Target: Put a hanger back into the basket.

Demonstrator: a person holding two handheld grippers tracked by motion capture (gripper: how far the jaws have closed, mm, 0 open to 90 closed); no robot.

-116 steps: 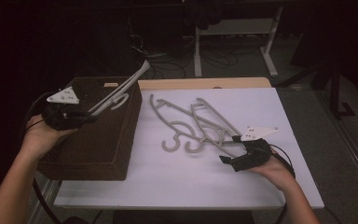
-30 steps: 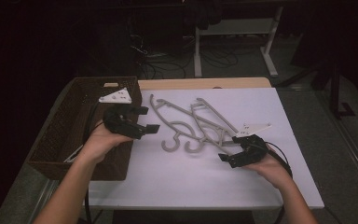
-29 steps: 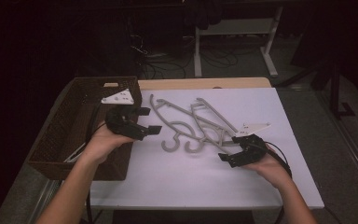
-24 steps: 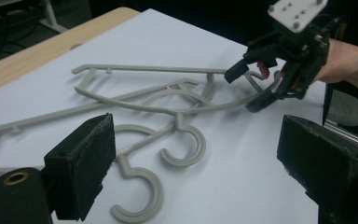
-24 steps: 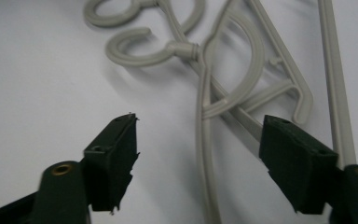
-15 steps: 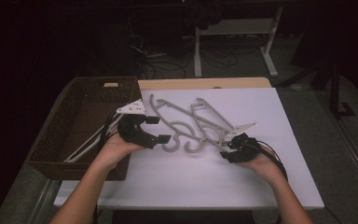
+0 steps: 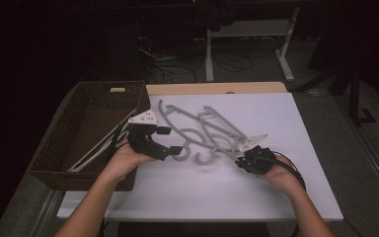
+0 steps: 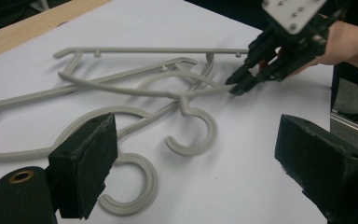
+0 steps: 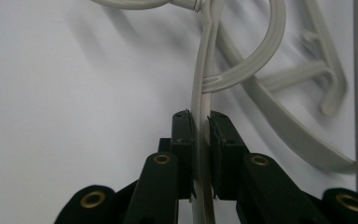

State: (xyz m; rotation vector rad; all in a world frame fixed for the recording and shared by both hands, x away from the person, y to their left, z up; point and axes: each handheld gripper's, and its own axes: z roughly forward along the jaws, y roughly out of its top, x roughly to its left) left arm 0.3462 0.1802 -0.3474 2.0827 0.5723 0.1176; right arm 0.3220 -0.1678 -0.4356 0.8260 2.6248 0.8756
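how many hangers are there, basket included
3 that I can make out: two grey hangers tangled on the table, hooks toward the person, and a pale one in the basket. Others may be hidden.

Left gripper (image 7: 170,143) low over the table near its left side, jaws wide apart, nothing between them, forearm coming in from bottom left. Right gripper (image 7: 241,154) low at the right, jaws just closed, pads (image 9: 185,135) clamped on a hanger arm (image 9: 200,93).
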